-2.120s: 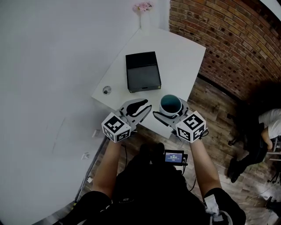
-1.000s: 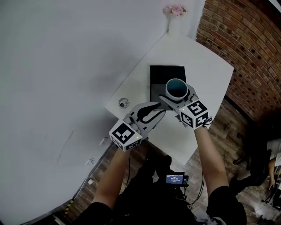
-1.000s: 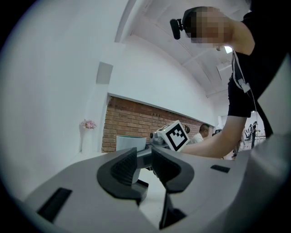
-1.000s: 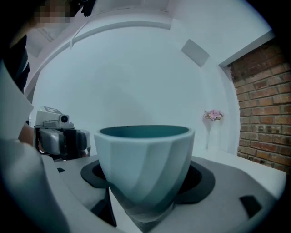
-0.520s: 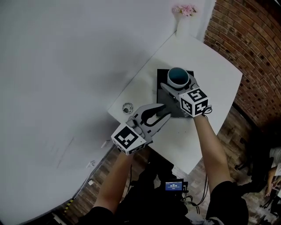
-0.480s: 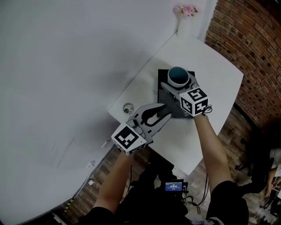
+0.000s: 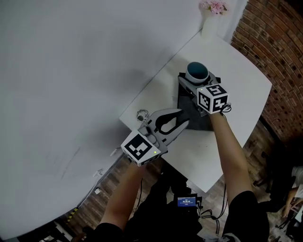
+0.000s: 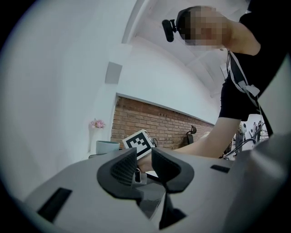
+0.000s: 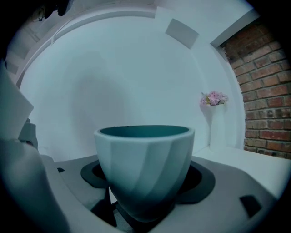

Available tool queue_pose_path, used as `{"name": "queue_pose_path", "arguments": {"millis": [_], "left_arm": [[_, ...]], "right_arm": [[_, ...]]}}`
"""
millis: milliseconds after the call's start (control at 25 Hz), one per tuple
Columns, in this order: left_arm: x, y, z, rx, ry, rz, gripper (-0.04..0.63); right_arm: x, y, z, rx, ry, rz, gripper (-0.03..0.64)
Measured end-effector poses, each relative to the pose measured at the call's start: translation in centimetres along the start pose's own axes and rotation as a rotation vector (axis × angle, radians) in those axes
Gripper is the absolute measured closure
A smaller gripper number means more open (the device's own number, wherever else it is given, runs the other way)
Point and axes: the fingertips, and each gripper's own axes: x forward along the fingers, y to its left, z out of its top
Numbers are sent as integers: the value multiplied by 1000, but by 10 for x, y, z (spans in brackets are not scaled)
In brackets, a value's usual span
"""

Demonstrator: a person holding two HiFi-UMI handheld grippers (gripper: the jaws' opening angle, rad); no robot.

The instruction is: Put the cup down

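cup: a light blue-green cup (image 7: 197,71) stands straight up with its open top up, over the far end of the black box (image 7: 193,109); i cannot tell if its bottom touches the box

right gripper: the right gripper (image 7: 194,81) is over the far half of the black box; its jaws are spread wide, one on each side of the cup, and they pinch it low on its sides; in the right gripper view the cup (image 9: 144,164) fills the space between the two dark pads

left gripper: the left gripper (image 7: 183,120) lies flat at the near left corner of the black box and points toward the box; its jaws are only a little apart, with nothing between them; it does not touch the cup

black box: flat and dark, it lies on the white table (image 7: 239,101)

vase: a white vase (image 7: 209,24) with pink flowers (image 7: 214,5) stands past the far end of the black box, at the far corner of the table

small round thing: a small round thing (image 7: 141,115) lies on the table to the left of the black box, near the left gripper; it is too small to tell what it is

brick wall: a red brick wall (image 7: 274,47) is off to the right of the black box, past the table edge
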Motion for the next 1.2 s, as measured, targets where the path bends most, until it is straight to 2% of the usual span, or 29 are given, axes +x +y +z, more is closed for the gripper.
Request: {"name": "queue_pose_path", "arguments": {"millis": [200, 360, 480, 720, 840, 920, 1040, 1200], "left_arm": [[-4, 8, -6, -8, 27, 22, 505], [-3, 8, -5, -14, 6, 25, 505], [-4, 10, -10, -24, 32, 30, 505], [-5, 8, -7, -23, 12, 27, 505], [-9, 9, -8, -27, 54, 41, 505], [-11, 9, -7, -26, 70, 44, 505], [-13, 7, -3, -25, 40, 44, 505], [-16, 5, 1, -18, 34, 53, 505]], "right_arm": [[12, -2, -8, -28, 21, -13, 224], [12, -2, -15, -75, 32, -30, 224], [11, -2, -18, -95, 31, -36, 224], [9, 0, -20, -123, 42, -53, 224], [7, -3, -21, -105, 44, -66, 222], [6, -2, -21, -86, 47, -59, 199], [4, 1, -23, -69, 61, -42, 132], [-7, 6, -25, -70, 81, -41, 121]]}}
